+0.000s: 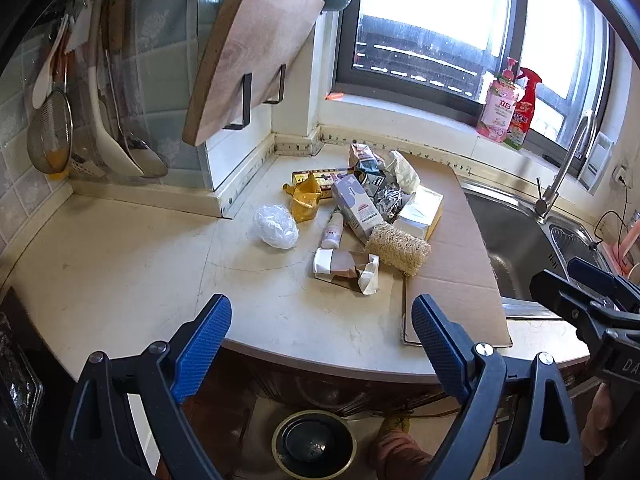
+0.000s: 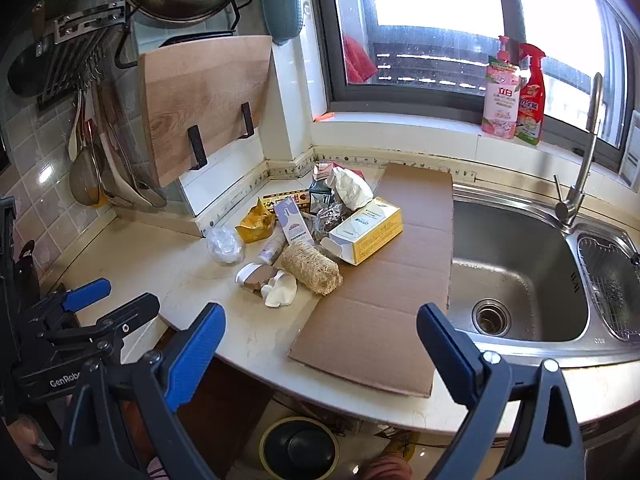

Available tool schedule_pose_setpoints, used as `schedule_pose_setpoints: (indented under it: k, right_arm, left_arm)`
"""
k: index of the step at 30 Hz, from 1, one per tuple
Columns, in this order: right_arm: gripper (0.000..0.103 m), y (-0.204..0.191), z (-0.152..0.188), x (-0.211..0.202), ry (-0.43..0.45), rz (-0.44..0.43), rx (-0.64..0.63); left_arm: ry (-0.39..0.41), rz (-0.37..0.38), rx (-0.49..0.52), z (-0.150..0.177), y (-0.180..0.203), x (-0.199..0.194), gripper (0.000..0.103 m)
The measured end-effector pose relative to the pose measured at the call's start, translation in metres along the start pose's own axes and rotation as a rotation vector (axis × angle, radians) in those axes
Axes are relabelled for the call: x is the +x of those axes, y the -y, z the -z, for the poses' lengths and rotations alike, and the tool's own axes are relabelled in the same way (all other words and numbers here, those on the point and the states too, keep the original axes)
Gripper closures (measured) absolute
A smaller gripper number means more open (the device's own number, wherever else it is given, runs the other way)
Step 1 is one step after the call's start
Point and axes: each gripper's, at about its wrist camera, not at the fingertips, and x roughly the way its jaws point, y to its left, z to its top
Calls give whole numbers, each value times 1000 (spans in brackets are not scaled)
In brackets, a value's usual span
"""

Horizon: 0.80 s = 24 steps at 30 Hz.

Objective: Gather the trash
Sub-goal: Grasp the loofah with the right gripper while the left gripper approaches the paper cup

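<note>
A heap of trash lies on the pale counter (image 1: 120, 264): a crumpled clear plastic wad (image 1: 276, 226), a yellow wrapper (image 1: 306, 198), a lilac carton (image 1: 356, 206), a small white bottle (image 1: 333, 232), a squashed paper cup (image 1: 346, 270), a loofah roll (image 1: 398, 248), foil (image 1: 388, 196) and a white-yellow box (image 2: 366, 230). A flat cardboard sheet (image 2: 384, 300) lies beside the sink. My left gripper (image 1: 322, 328) is open, short of the heap at the counter's front edge. My right gripper (image 2: 320, 334) is open too, over the cardboard's near end. A dark bin (image 2: 298, 450) stands on the floor below.
A steel sink (image 2: 516, 264) with a tall tap (image 2: 580, 184) is on the right. Two detergent bottles (image 2: 514, 92) stand on the windowsill. A wooden cutting board (image 1: 248, 48) leans in a rack, with utensils (image 1: 100, 120) hanging on the tiled wall at left.
</note>
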Motion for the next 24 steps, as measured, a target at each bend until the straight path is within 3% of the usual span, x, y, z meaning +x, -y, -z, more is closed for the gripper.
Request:
schedule_pose_setpoints:
  k: [4,8,14,19,21,24]
  right_arm:
    - [6,9,-15,44,-48,-51,-24]
    - [17,19,-23,90,-117,-86,-18]
    - [20,21,-24,140,-170,-131,-16]
    - [36,20,-19,175,-248,-174,-2]
    - [50,22,-15,185,-286,-206,18]
    - [58,26,-9,188,-299,-262,44]
  left_arm:
    - [-64,17,-10,-12,-7,40,13]
    - [-91,-10,-15,-21,-9,73,13]
    - [-146,-22,-5,-25,-8,119,15]
    - [-173,10,-51,-26,-11,139,15]
    - [-176,25,-69,-27,-13,143,15]
    - [-184,47,-92,-28,-14,147,15]
